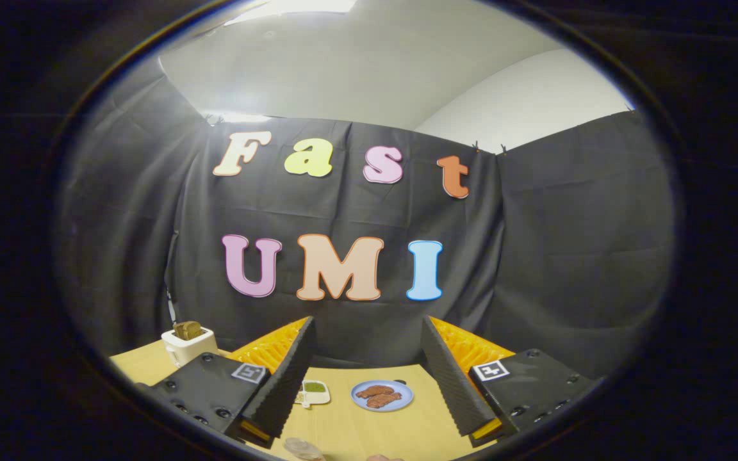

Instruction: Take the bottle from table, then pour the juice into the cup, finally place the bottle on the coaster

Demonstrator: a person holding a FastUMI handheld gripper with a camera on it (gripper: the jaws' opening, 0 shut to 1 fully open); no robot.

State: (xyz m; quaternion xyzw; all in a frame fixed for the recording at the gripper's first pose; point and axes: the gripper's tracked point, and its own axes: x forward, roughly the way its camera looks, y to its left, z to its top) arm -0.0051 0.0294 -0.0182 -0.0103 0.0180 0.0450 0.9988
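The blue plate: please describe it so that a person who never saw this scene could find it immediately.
On the wooden table before the black cloth wall, look between the open gripper fingers. The blue plate lies there, round and flat, holding two brown pieces of food. The small white dish beside it holds something green, and the white toaster stands farther off.

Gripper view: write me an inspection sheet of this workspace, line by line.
Surface: tan wooden table, lit and mostly bare between the jaws.
Job's things: bottle, cup and coaster cannot be identified; a blurred clear object sits nearest the camera, too cut off to name.
Clutter: blue plate with two brown food pieces, beyond the jaws; small white dish with green contents beside it; white toaster holding bread, off to the left.
Grippers: gripper with jaws wide apart, holding nothing.
Cables: nothing seen.
Surroundings: black cloth wall behind the table; pale ceiling above.
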